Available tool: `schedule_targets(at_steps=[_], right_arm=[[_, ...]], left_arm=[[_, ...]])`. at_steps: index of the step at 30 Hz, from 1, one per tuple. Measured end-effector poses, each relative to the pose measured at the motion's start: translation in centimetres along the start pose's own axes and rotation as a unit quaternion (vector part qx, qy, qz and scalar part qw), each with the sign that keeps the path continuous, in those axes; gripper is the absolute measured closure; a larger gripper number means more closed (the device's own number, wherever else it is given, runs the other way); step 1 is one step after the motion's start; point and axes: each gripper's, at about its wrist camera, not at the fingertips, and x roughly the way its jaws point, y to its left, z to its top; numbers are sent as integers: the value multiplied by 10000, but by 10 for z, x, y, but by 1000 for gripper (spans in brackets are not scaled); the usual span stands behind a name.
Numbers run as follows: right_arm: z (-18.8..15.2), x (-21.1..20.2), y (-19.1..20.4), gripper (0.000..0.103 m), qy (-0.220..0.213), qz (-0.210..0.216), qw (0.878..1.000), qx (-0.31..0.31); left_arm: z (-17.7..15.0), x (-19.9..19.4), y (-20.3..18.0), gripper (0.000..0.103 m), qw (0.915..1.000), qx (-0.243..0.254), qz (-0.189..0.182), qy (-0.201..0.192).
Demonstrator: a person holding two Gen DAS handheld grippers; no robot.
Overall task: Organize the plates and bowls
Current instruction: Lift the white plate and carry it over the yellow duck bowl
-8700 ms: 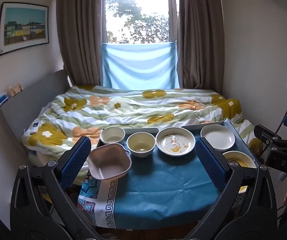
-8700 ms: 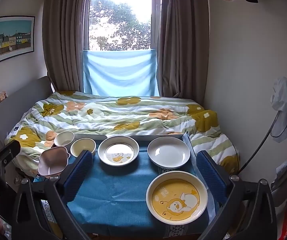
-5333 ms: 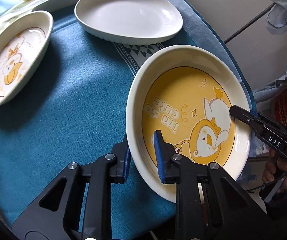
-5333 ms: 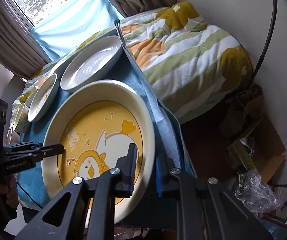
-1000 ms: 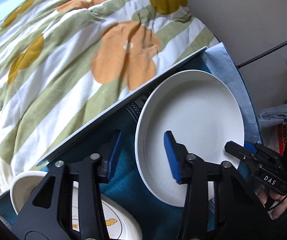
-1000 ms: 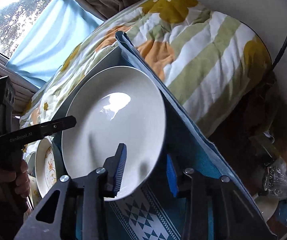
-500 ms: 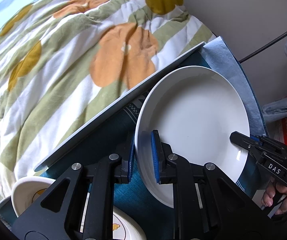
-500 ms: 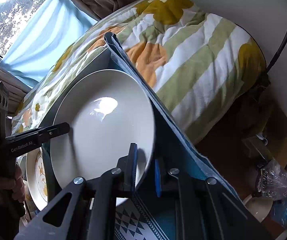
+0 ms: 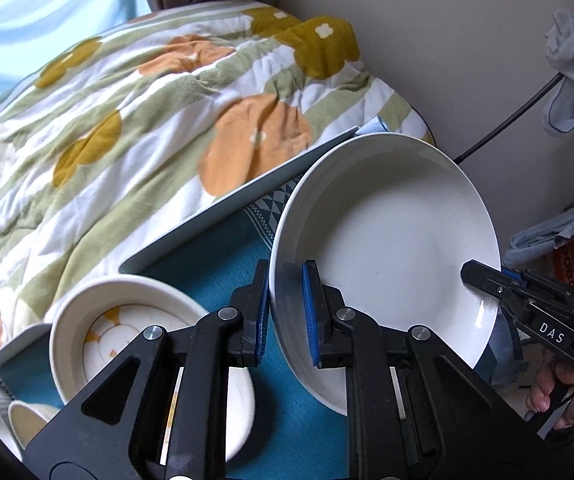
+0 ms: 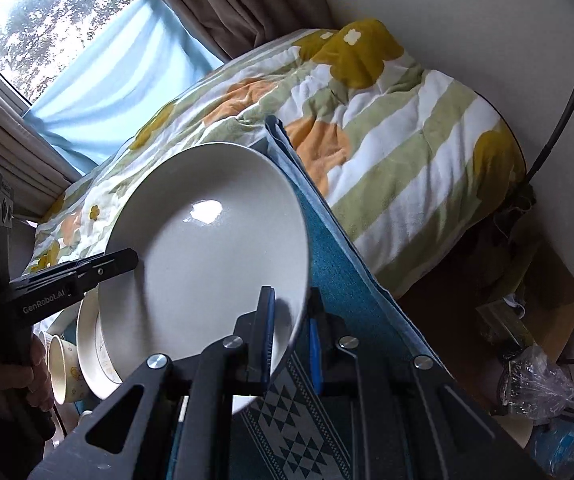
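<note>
Bright window daylight, fisheye-warped edges.

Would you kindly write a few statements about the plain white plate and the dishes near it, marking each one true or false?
1. Both grippers clamp the plain white round plate. True: the left gripper and right gripper each pinch its rim.
2. The plate lies flat on the teal tablecloth. False: it is tilted, off the cloth.
3. The white plate carries a yellow duck picture. False: it is plain.
4. A white dish with an orange cartoon print sits on the cloth beside the plate. True.
5. A floral quilt lies beyond the table. True.
</note>
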Motion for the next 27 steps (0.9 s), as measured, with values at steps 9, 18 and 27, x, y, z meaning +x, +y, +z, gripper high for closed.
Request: schedule_targets(at_steps=[9,18,27], right_arm=[[-43,-67,54,89,-184,422,9973,-565],[-117,-89,109,89,233,859,9879,-1268],[-163,-47,146,89,1023,1266,9654,-2037]], left_arm=[[-83,-104,9,90,9970,-476,221,-574],[-200,-176,38,90,9865,-1240,693,-812],[-317,-173,76,90,9542,-2770,966,-590]])
